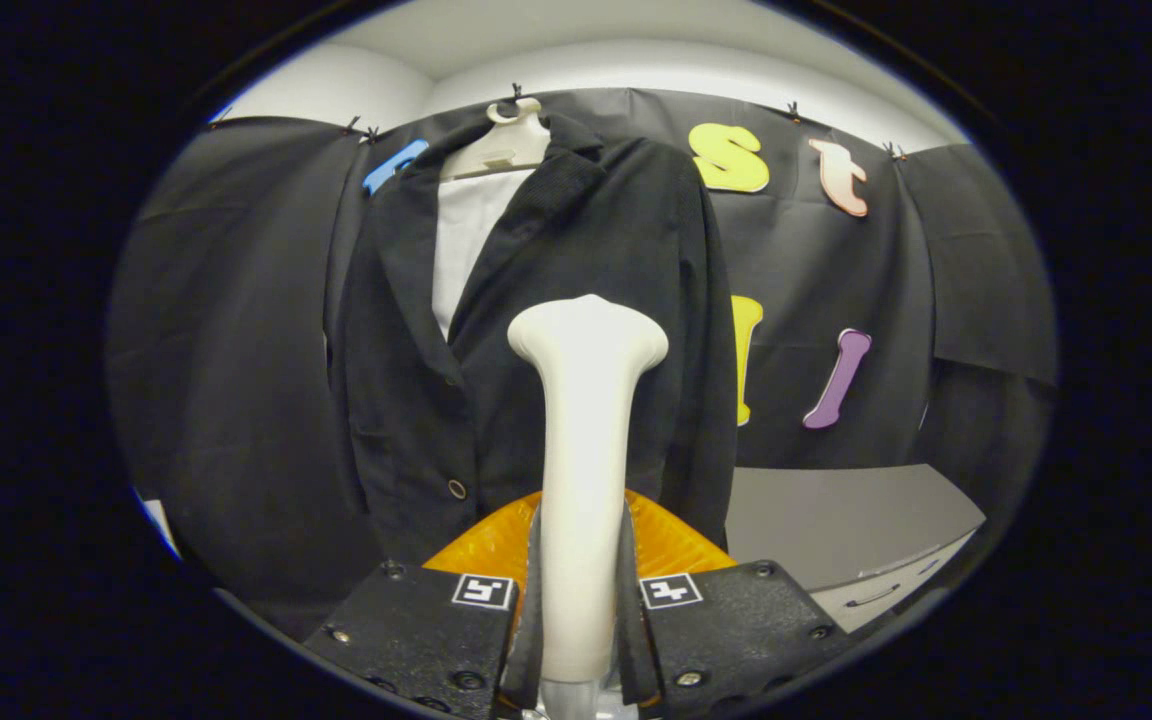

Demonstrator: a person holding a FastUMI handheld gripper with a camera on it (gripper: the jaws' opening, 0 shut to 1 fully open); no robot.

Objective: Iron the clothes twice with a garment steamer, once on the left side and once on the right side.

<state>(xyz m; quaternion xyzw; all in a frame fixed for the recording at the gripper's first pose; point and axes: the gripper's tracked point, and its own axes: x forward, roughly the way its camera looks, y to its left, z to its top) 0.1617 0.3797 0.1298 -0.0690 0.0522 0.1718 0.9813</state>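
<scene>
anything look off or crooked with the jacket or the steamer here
Nothing stands out. The black jacket hangs on its hanger against the booth wall, front buttoned. The fingers are shut on the steamer, which stands upright, its head in front of the jacket's middle.

Dim booth, soft light from above on the pale far wall. My steamer glows without glare; the dark jacket swallows detail. Fisheye bends the edges, focus mostly sharp.
</scene>
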